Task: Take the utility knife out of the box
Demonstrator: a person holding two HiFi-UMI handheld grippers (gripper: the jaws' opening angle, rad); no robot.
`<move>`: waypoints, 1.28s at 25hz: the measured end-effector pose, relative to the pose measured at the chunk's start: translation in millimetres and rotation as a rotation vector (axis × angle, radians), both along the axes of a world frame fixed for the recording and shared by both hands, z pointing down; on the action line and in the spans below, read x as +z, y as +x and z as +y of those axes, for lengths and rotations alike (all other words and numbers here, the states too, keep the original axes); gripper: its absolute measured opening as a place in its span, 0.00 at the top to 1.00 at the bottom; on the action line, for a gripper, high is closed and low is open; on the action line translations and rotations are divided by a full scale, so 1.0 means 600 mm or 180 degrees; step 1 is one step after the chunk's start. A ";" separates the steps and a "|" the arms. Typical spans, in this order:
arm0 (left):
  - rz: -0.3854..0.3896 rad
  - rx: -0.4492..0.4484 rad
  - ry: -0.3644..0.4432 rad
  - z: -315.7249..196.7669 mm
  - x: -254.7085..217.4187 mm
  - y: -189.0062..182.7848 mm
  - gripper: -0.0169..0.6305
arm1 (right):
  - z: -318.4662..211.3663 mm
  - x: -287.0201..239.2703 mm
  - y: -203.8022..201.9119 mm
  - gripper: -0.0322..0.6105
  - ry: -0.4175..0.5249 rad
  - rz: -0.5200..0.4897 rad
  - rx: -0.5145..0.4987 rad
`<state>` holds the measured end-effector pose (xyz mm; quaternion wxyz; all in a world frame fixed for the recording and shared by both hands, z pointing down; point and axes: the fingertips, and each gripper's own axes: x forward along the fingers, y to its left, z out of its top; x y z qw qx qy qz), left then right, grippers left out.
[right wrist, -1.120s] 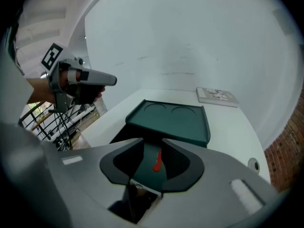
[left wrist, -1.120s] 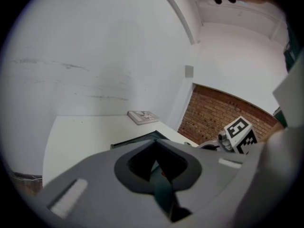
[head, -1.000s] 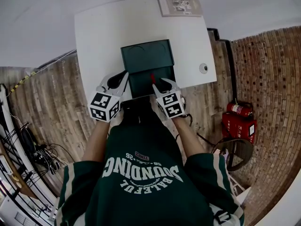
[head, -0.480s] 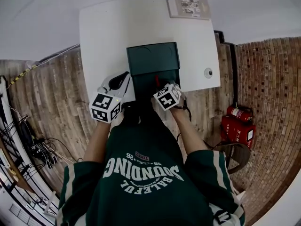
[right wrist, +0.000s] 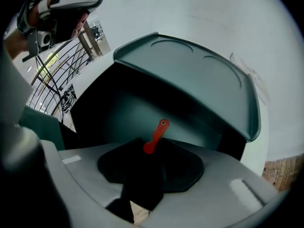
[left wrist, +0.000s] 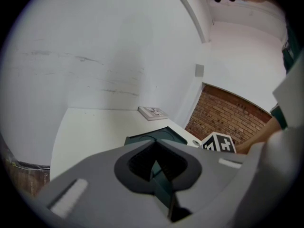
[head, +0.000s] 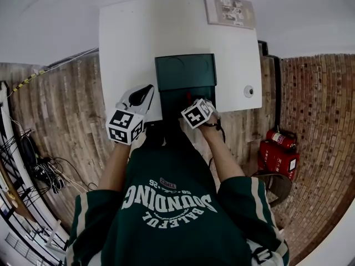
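Both pairs of jaws are seen drawn together on something. In the right gripper view, the right gripper (right wrist: 145,152) is pinched narrowly on the red utility knife (right wrist: 156,135). Only the knife's slim end with a small hole is shown, sticking out past the jaw tips. The knife is held above the dark inside of the green box (right wrist: 137,110), and the raised lid (right wrist: 190,77) is seen overhanging it from behind.

In the left gripper view, the left gripper (left wrist: 154,161) is nearly closed, with a thin green edge, apparently a wall of the box, clamped between its jaws.

From the head view, the box is found at the near edge of the white table (head: 127,49), with both grippers over that edge. Bare tabletop is left open to the left of the box and beyond the lid. A booklet (head: 229,10) lies at the far right corner, and a small round object (head: 249,91) sits near the right edge, well apart from the box.
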<state>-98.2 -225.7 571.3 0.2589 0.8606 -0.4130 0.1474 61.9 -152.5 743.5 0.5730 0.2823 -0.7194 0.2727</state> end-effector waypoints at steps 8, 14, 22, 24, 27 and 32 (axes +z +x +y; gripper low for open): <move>-0.0010 0.0023 0.0025 0.001 -0.005 0.000 0.90 | 0.000 -0.002 0.005 0.82 -0.0048 -0.0004 0.0028; -0.0033 0.0050 0.0080 0.002 -0.017 0.000 0.90 | -0.007 -0.013 0.005 0.83 0.0146 -0.0073 0.0092; -0.0044 0.0078 0.0171 0.009 -0.033 0.001 0.90 | -0.012 -0.059 0.003 0.83 0.0457 -0.0222 0.0194; -0.0047 0.0074 0.0220 0.009 -0.040 -0.001 0.90 | -0.015 -0.077 0.002 0.83 0.0570 -0.0298 0.0238; -0.0065 0.0072 0.0298 0.010 -0.054 -0.006 0.90 | -0.025 -0.120 -0.001 0.83 0.0805 -0.0424 0.0307; -0.0082 0.0065 0.0406 0.010 -0.078 -0.008 0.90 | -0.052 -0.206 -0.003 0.83 0.1268 -0.0616 0.0384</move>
